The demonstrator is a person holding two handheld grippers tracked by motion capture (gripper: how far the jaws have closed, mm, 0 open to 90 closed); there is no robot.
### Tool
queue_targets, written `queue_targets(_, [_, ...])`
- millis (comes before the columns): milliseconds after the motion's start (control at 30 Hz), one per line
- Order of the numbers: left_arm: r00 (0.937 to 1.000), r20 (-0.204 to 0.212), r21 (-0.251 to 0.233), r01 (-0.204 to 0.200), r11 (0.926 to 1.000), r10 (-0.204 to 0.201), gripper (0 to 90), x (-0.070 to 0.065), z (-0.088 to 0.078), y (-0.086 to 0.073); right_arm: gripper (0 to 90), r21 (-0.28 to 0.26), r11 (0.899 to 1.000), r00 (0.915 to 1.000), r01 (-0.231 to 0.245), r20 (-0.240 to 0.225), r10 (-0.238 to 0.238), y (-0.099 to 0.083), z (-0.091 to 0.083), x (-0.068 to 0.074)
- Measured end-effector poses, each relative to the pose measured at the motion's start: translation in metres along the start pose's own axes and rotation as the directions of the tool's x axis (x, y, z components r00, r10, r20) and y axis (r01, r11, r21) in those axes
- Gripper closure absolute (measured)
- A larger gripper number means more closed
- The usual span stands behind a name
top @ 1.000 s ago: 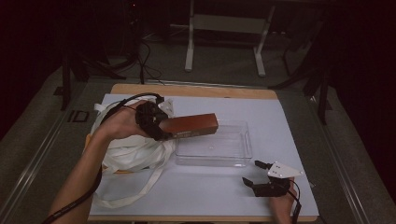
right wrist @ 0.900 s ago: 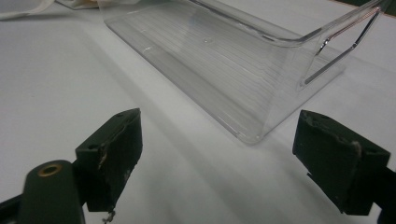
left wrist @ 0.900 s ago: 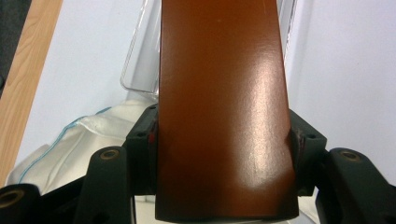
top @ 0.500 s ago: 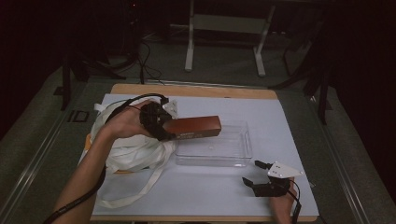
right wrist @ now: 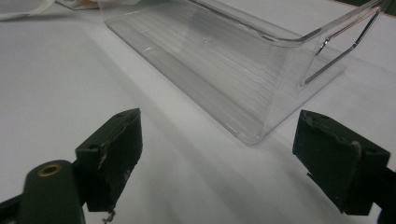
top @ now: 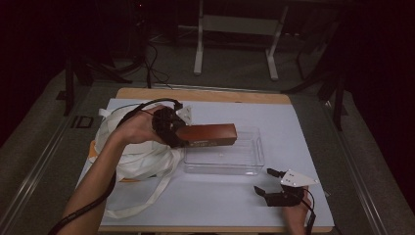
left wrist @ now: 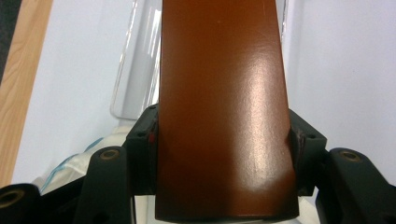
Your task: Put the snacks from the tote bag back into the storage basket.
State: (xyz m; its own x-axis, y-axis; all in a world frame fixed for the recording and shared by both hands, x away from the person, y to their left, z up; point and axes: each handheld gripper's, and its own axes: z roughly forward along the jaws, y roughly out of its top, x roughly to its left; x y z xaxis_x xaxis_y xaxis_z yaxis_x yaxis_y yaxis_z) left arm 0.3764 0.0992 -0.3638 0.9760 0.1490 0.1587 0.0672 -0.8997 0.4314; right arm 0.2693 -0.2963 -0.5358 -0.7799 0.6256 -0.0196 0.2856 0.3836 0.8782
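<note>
Above clear bin (top: 222, 156), left gripper (top: 169, 128) fingers pinch brown box (top: 208, 134); right gripper (top: 271, 183) fingers spread.

You're in a dim lab or test room. A white-covered table (top: 303, 122) stands on grey carpet (top: 235, 78); far off, cables (top: 151, 58) and metal stand legs (top: 235, 44).

A wooden table (top: 205, 94) stood on a grey floor (top: 235, 81), most of its top covered by a white sheet (top: 293, 132). Beyond its far edge stood a white metal frame (top: 235, 24) on two legs. Black cables (top: 154, 68) lay on the floor to the frame's left. A dark stand (top: 337, 98) stood near the table's far right corner.
</note>
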Motion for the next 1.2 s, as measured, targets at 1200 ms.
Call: queue_targets(1200, [0.9978,0.038,0.000,-0.055,0.9985,0.055,43.1,-0.002,0.016,0.007,15.8,-0.002,1.000,1.0000,0.001,-0.001,-0.001,0.000,0.000,0.000])
